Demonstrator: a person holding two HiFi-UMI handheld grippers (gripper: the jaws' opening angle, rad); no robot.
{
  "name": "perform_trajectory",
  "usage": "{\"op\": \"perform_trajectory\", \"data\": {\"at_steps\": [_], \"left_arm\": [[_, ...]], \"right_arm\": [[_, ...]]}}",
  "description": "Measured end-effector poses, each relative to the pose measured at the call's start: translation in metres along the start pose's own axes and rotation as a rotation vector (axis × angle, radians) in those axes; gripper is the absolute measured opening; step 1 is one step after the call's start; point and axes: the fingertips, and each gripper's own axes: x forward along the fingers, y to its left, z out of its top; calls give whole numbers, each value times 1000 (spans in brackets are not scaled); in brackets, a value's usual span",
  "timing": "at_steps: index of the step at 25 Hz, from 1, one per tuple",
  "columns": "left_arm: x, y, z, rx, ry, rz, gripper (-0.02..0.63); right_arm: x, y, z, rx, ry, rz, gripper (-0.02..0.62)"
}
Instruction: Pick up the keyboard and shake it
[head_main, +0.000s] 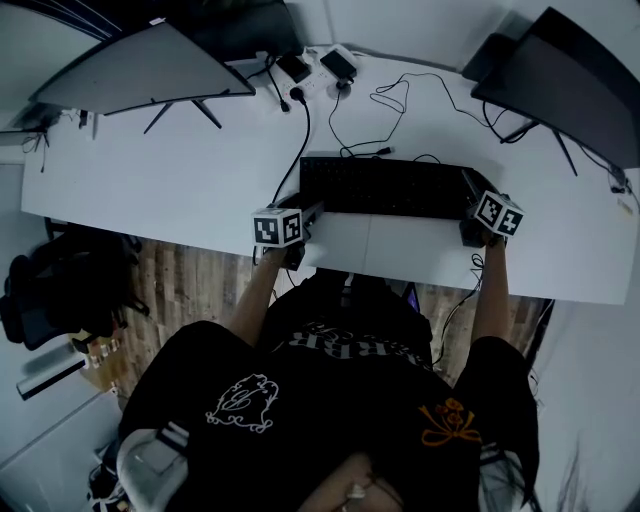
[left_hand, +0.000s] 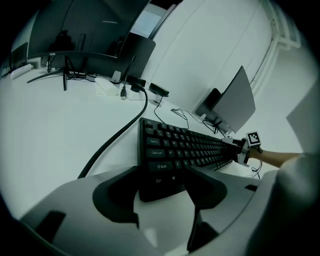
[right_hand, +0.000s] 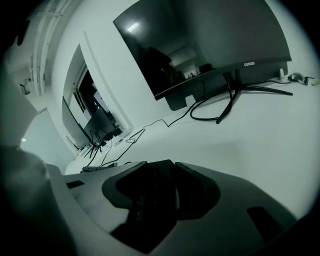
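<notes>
Desk: white, smooth, beneath both your grippers; far edges cut off.
Keyboard: black, long, flat on the desk, spanning gripper to gripper; its right end is lost in the dark.
Left gripper: jaws wide, clamped on the Ctrl corner.
Right gripper: jaws closed on the opposite end.

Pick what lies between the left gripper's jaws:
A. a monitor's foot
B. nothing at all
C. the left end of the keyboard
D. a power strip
C: in the left gripper view, the keyboard's corner with the Ctrl key sits between the jaws of the left gripper.
</notes>
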Motion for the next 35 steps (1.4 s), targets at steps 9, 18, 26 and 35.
{"op": "perform_trajectory", "data": {"at_steps": [9,18,26,35], "left_arm": [[-21,-1,9,6,-74,-31,293],[-64,-21,27,201,-132,-100,293],[-100,-66,24,311,-178,-259,265],[-145,-92,15,467,-213,-424,246]], "right_arm": [[-24,17,2,-16,-44,-28,230],[-74,92,-10,-63,-134,31,209],[-114,200,-32,-46,-224,106,194],[-138,290,-65,-84,-247,103,186]]}}
